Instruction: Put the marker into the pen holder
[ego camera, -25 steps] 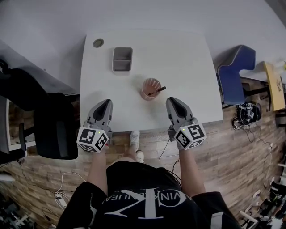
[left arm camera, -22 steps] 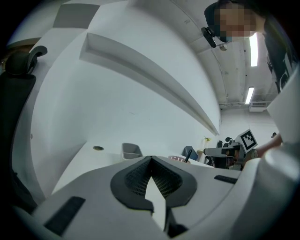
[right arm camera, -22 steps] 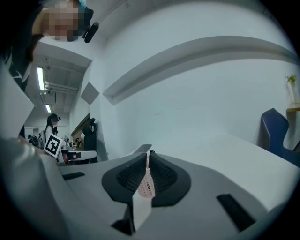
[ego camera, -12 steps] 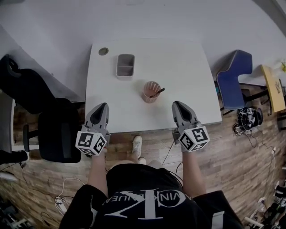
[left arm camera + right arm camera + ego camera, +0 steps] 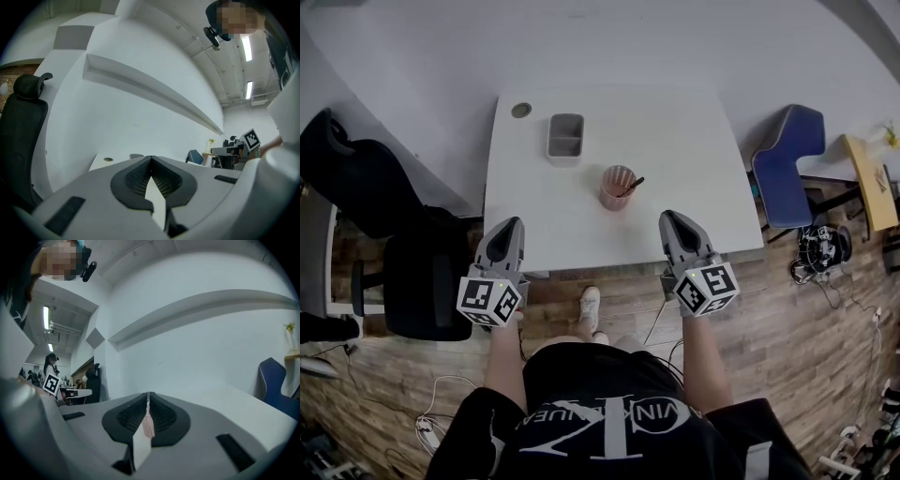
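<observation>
My left gripper (image 5: 510,225) and right gripper (image 5: 669,217), both clenched shut on nothing, have drawn back from a second ago to the table's (image 5: 684,141) near edge, while the marker (image 5: 633,185) leans inside the pen holder (image 5: 614,192).

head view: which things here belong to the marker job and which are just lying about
Belongs to the job:
- dark marker, already leaning inside the holder
- pink ribbed pen holder

Just lying about:
- grey rectangular tray
- small round cap in the table corner
- black office chair
- blue chair
</observation>
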